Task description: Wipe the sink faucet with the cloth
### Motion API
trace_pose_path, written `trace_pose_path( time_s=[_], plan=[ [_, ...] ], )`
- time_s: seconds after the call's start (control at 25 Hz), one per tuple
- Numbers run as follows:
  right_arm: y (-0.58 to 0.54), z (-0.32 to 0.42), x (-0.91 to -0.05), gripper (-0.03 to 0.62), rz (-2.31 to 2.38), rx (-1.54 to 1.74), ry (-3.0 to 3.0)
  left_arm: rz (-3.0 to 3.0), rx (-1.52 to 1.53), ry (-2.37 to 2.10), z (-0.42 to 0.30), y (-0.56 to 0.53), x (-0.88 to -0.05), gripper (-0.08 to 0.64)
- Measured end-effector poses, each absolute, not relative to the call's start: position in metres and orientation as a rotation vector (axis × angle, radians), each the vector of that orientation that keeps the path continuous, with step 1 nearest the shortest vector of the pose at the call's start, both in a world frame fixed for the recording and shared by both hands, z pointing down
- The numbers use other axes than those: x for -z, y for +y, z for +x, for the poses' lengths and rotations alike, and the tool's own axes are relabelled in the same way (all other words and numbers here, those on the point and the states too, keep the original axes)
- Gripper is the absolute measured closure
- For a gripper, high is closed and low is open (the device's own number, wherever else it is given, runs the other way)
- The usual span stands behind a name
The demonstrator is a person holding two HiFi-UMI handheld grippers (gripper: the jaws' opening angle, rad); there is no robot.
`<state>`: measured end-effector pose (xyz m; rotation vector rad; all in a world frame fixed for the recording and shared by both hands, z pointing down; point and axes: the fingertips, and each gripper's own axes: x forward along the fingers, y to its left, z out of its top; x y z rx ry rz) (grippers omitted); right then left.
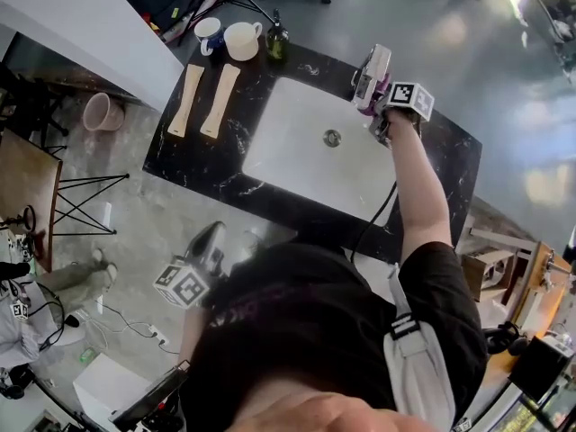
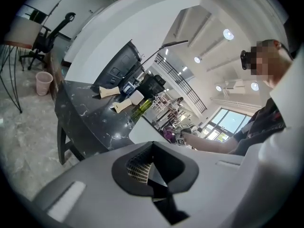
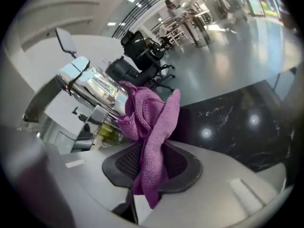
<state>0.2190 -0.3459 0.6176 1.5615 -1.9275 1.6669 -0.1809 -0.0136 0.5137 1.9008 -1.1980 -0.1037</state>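
Observation:
The chrome faucet (image 1: 372,68) stands at the far rim of the white sink (image 1: 288,156), set in a black marble counter (image 1: 454,165). My right gripper (image 1: 371,104) is beside the faucet, shut on a purple cloth (image 3: 151,122). In the right gripper view the bunched cloth rises from between the jaws and rests against the shiny faucet (image 3: 88,85). My left gripper (image 1: 214,237) hangs low at the near side of the counter, away from the sink. In the left gripper view its jaws (image 2: 151,171) look closed with nothing between them.
On the counter left of the sink lie two pale wooden boards (image 1: 186,100) (image 1: 220,100). Behind them stand two cups (image 1: 209,32) (image 1: 242,40) and a green bottle (image 1: 276,41). A pink bin (image 1: 102,112) sits on the floor. The drain (image 1: 332,138) shows in the sink.

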Motion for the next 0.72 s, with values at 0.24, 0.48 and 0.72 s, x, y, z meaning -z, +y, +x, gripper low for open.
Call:
trace_pose_path(
  time_s=[0.24, 0.48, 0.72],
  plan=[
    [-0.344, 0.226, -0.617, 0.485, 1.574, -1.698, -1.925, 1.899, 0.125, -1.196, -0.182, -0.014, -0.515, 0.560],
    [-0.356, 0.246, -0.507, 0.485, 1.714, -1.531, -2.199, 1.916, 0.168, -1.172, -0.181, -0.018, -0.512, 0.560],
    [-0.399, 0.202, -0.413, 0.483, 1.249, -0.553, -2.124, 1.915, 0.225, -1.140, -0.183, -0.021, -0.511, 0.560]
  ],
)
